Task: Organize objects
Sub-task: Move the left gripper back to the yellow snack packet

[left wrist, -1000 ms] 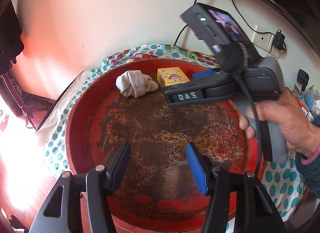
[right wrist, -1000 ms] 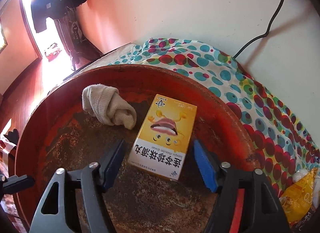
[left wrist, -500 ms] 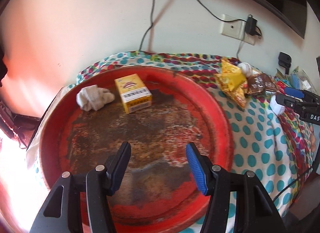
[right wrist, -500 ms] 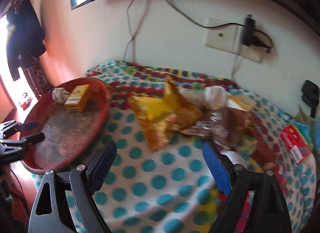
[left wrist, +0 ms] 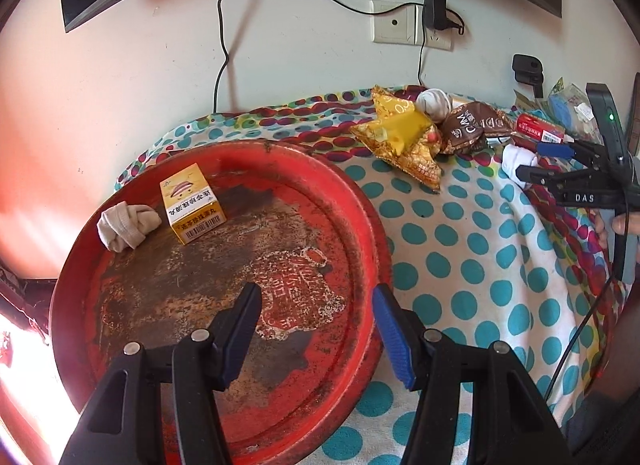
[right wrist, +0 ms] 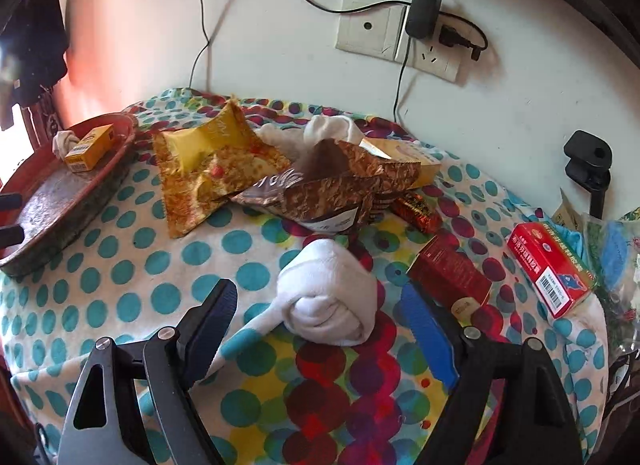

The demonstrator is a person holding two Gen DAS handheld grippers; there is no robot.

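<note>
Polka-dot cloth [right wrist: 132, 265] covered the surface below a wall socket [right wrist: 396, 35]. At 9 o'clock in the right wrist view, the red tray [right wrist: 116, 153] held the yellow box [right wrist: 90, 147] and a beige sock [left wrist: 126, 225]. A second earlier, that box was framed between the right gripper's [right wrist: 320, 329] fingers; now a rolled white sock [right wrist: 332, 297] lay between them, untouched. Its jaws had just been closing slightly but stood wide. The left gripper [left wrist: 316, 333] was positioned over the tray with jaws wide and empty. Snack bags [right wrist: 256, 169] were piled at 12 o'clock.
</note>
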